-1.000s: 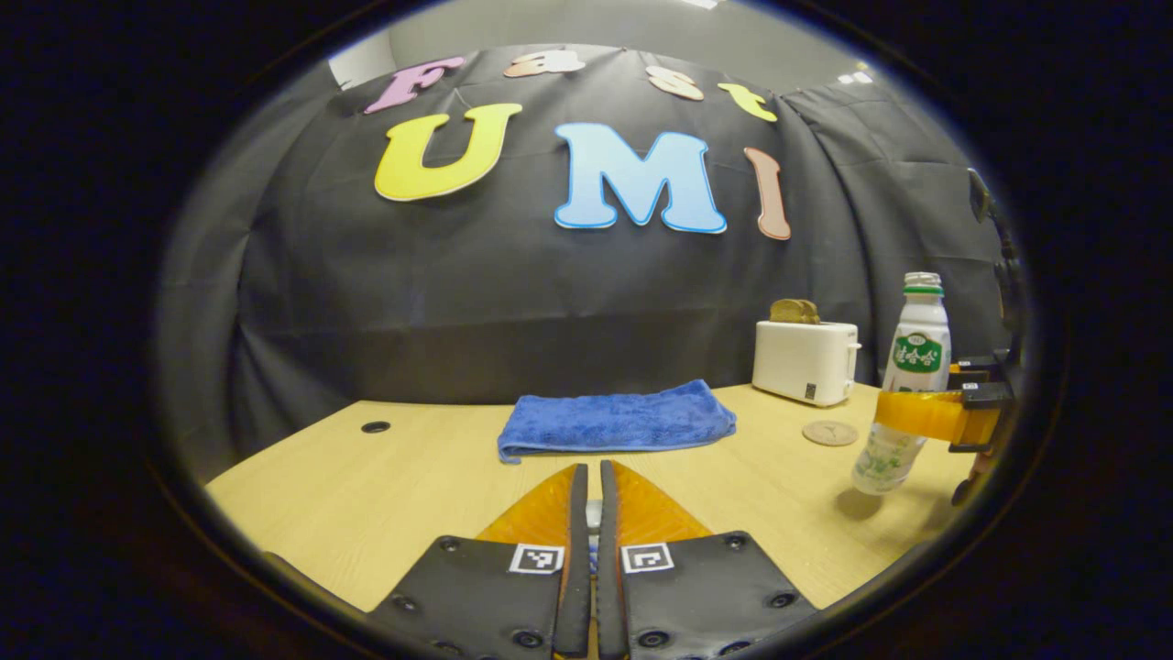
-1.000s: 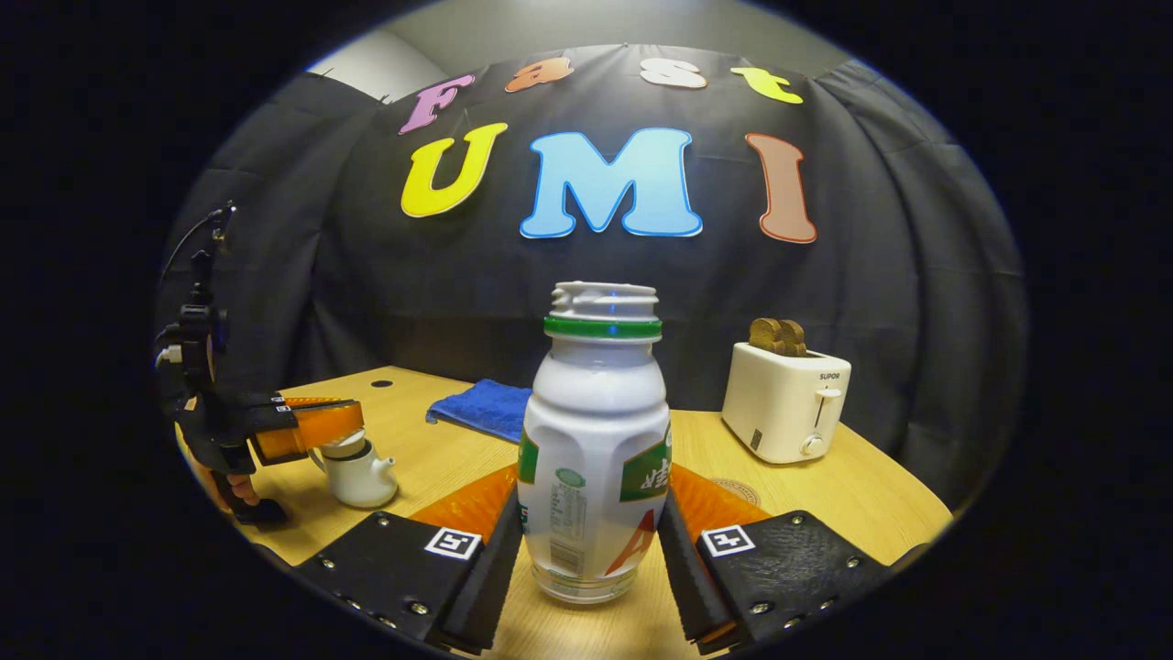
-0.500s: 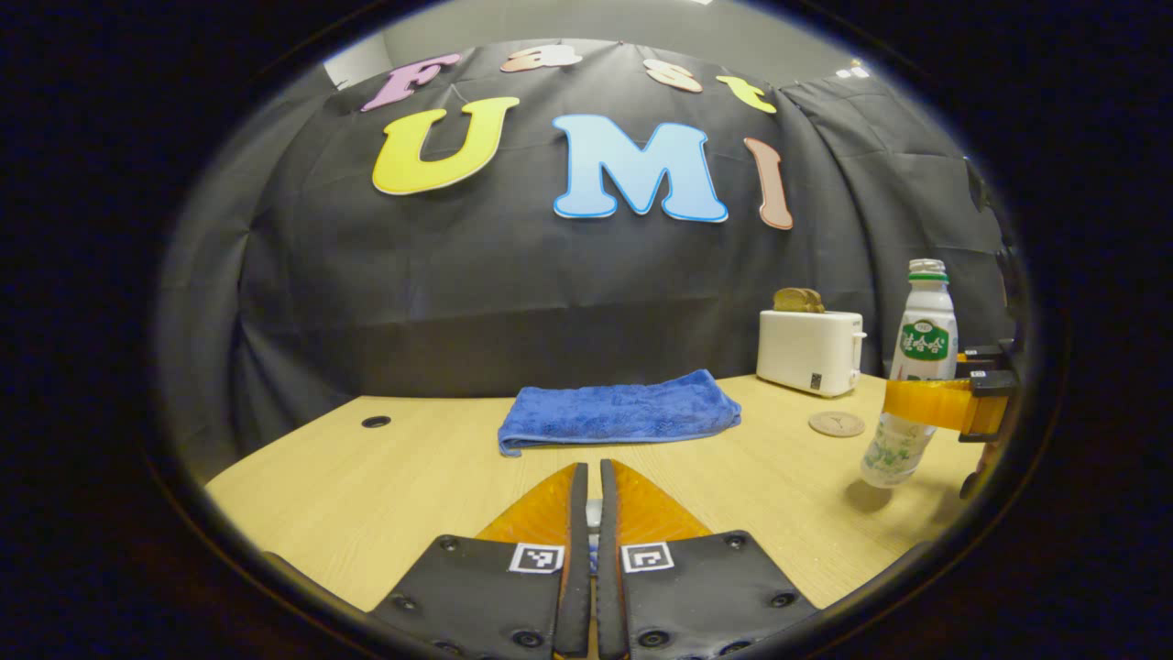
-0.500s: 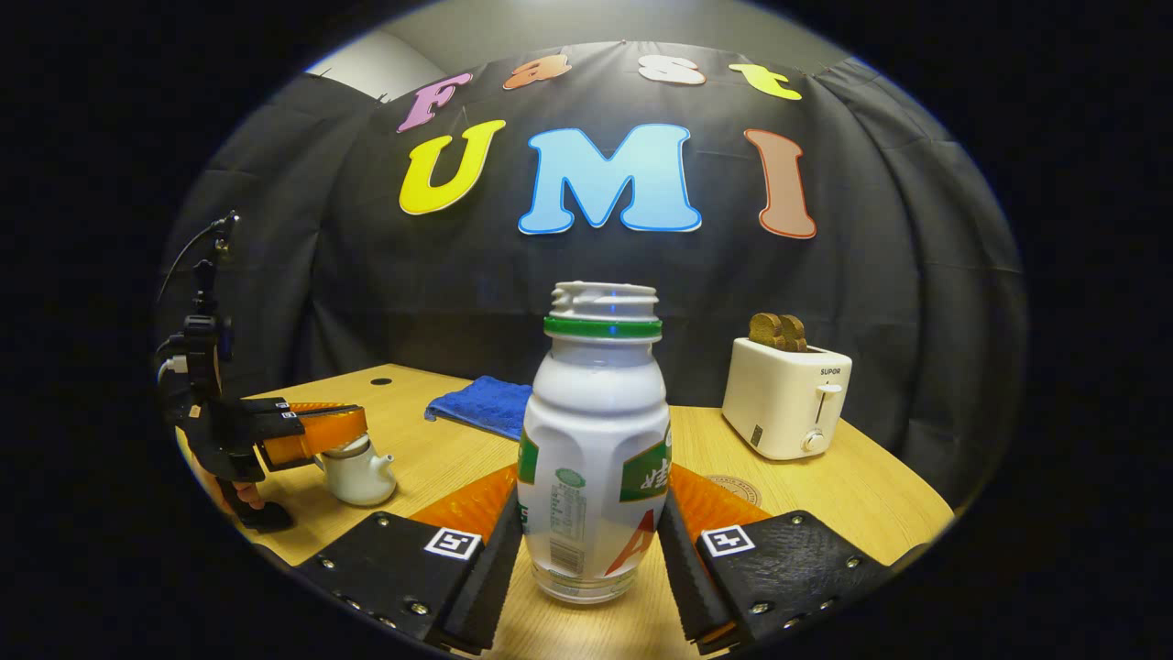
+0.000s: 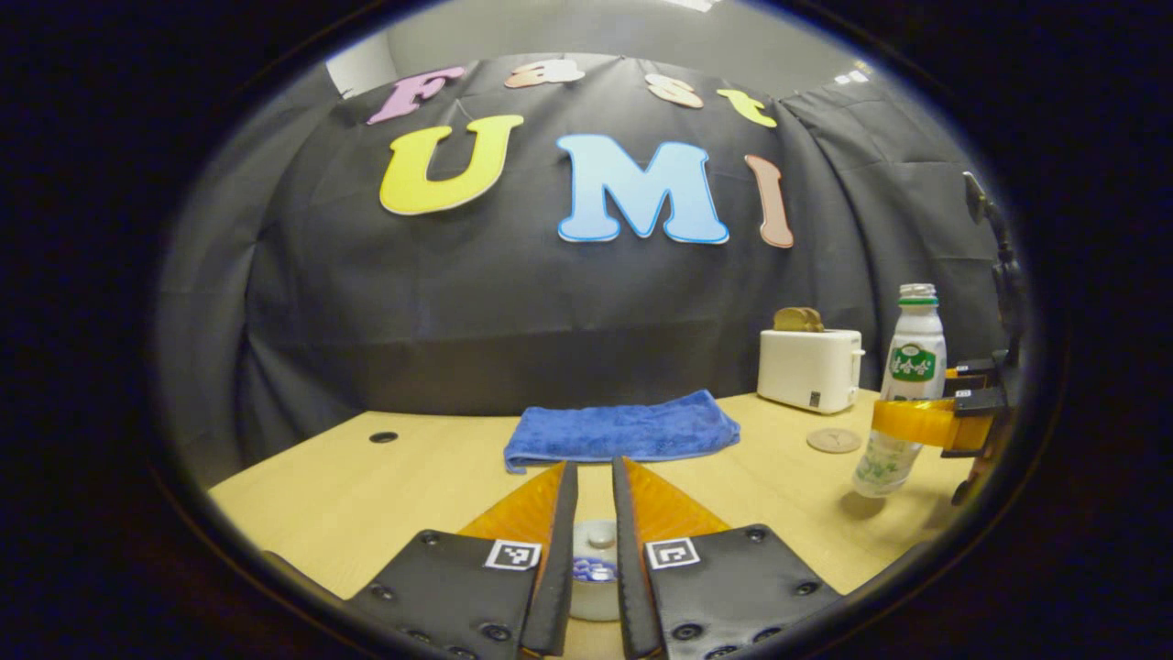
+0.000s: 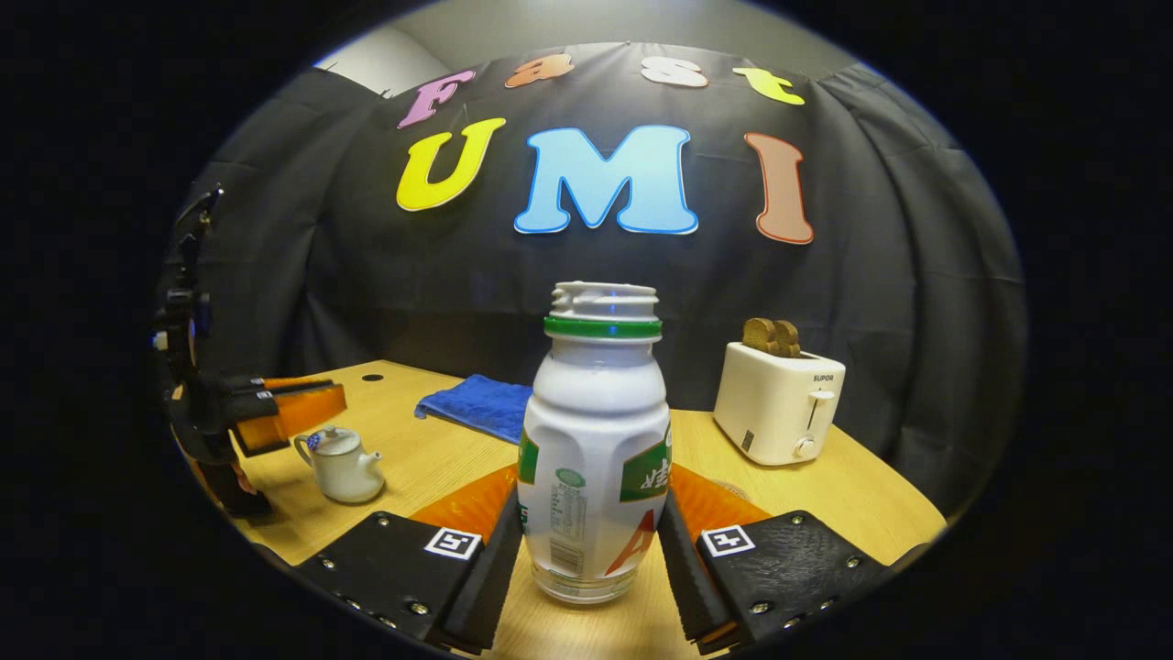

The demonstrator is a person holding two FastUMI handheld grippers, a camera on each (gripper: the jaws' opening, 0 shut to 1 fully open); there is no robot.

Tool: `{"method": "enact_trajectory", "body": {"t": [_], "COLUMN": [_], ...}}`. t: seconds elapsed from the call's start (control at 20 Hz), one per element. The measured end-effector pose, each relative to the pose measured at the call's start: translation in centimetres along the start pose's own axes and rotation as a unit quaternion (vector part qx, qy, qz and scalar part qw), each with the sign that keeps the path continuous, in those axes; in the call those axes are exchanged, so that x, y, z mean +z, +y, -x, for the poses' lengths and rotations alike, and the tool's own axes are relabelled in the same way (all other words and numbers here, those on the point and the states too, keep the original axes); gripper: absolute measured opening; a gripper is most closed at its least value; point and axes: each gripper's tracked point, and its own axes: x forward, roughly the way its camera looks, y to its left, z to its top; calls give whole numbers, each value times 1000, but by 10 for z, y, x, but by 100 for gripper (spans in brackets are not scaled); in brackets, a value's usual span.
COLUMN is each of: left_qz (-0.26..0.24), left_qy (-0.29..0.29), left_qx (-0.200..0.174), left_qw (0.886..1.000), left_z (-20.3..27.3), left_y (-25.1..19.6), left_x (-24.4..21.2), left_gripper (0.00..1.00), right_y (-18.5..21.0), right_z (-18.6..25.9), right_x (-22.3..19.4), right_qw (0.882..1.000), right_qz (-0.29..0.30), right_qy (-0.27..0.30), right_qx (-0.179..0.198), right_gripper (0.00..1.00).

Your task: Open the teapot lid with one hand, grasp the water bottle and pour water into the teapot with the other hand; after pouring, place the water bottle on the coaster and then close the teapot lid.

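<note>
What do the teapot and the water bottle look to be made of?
Teapot: apparently glazed ceramic, glossy off-white with soft highlights. Water bottle: likely plastic, opaque white moulded body, clear base, threaded neck, held by the right gripper.

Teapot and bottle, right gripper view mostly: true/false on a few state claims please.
1. The water bottle is clamped by the right gripper. True.
2. The lid is off the teapot. False: it sits on the teapot.
3. The bottle stands on the coaster. False: the coaster is bare and the bottle is beside it, in the gripper.
4. The toaster holds bread. True.
5. The left gripper pinches the lid. False: its fingers are apart.
</note>
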Motion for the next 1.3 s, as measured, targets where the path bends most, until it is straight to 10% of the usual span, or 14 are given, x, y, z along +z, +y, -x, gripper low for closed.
{"method": "enact_trajectory", "body": {"t": [0.35, 1.3], "left_qz": [22, 48], "left_qy": [-31, -15], "left_qx": [-23, -22], "left_qw": [999, 998], "left_z": [70, 124], "left_y": [-14, -11], "left_x": [35, 20], "left_gripper": [77, 78], "right_y": [-5, -89], "right_z": [-7, -98], "right_x": [-1, -61], "right_qw": [999, 986], "right_qz": [-33, -38], "right_qy": [-6, 45], "right_qx": [-34, -156], "right_gripper": [72, 72]}}
